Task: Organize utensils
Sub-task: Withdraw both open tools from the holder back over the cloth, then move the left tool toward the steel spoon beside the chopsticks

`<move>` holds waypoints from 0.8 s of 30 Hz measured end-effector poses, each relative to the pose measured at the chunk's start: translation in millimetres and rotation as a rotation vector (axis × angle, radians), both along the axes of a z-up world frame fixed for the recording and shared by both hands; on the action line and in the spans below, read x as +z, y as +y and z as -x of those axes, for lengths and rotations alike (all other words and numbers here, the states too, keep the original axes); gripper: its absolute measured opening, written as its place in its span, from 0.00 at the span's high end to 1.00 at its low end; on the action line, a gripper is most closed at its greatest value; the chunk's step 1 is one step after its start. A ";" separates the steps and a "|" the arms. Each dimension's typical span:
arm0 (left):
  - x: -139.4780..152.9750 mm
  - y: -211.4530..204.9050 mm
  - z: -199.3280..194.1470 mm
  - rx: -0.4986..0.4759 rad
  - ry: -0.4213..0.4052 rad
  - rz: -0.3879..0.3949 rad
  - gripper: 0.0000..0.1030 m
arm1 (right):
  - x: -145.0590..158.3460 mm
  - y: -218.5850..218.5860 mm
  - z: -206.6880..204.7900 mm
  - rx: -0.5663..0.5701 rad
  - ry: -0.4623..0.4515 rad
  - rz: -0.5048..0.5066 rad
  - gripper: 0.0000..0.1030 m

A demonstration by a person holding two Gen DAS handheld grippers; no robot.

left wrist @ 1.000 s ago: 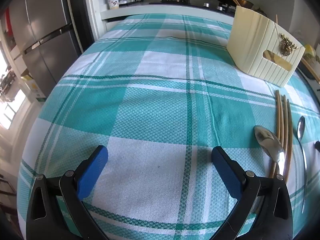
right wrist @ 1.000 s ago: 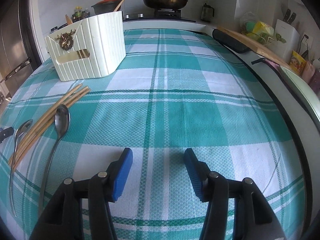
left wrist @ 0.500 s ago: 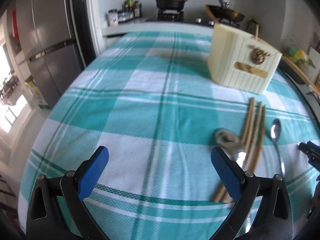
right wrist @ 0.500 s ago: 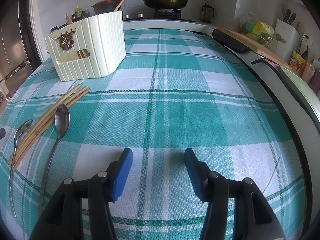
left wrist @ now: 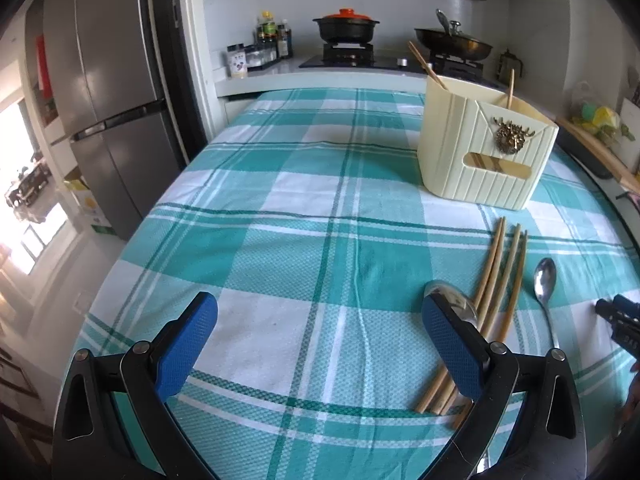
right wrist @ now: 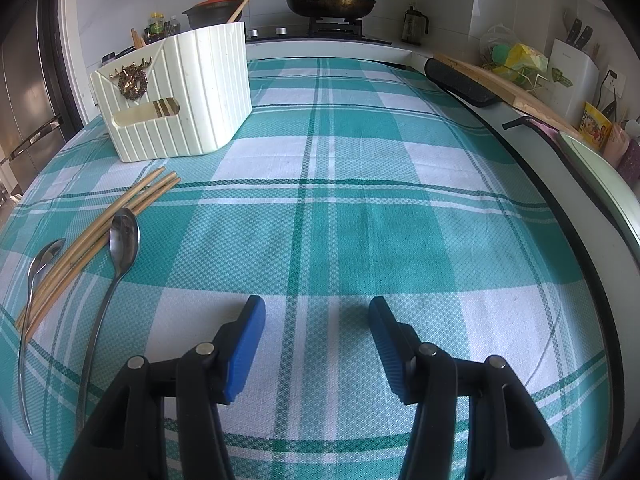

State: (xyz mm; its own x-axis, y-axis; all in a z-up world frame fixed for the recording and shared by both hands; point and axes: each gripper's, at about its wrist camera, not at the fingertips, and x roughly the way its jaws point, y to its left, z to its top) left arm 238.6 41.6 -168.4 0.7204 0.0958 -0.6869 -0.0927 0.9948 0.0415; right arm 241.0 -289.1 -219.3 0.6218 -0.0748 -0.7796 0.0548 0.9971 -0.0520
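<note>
Your left hand-held gripper (left wrist: 318,340) has lifted and swung toward the utensils: a second ago the wooden chopsticks sat at the far right edge of its view, and now they lie in the lower right, just past its right blue pad. Its jaws stand wide apart with nothing between them. Your right hand-held gripper (right wrist: 316,344) has not shifted; it hangs released and empty over bare cloth, jaws partly spread.

The bundle of light wooden chopsticks (left wrist: 496,292) lies loose on the teal-and-white checked tabletop (left wrist: 280,240), with a steel spoon (left wrist: 452,300) touching its left side and a second, long-handled steel spoon (left wrist: 545,284) just beside its right. In the right wrist view the same group sits at the left of the frame. The cream ribbed plastic utensil holder (left wrist: 480,160) stands upright in the upper right of the left view, near the chopstick tips, and already carries a couple of sticks.

Nothing from the cloth is gripped yet. The new vantage likely sets you up to close on the nearest spoon or the chopsticks next.
</note>
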 end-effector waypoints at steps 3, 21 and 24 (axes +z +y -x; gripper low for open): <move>1.9 -2.1 0.9 -0.002 -0.005 -0.007 0.01 | 0.1 0.1 0.0 0.000 0.000 0.000 0.47; 2.3 -22.3 3.9 -0.042 0.003 -0.017 0.01 | 0.2 0.2 0.1 -0.001 0.000 0.001 0.47; -0.4 -30.3 4.7 -0.059 0.007 -0.012 0.01 | 0.1 0.0 0.1 -0.001 -0.001 0.001 0.47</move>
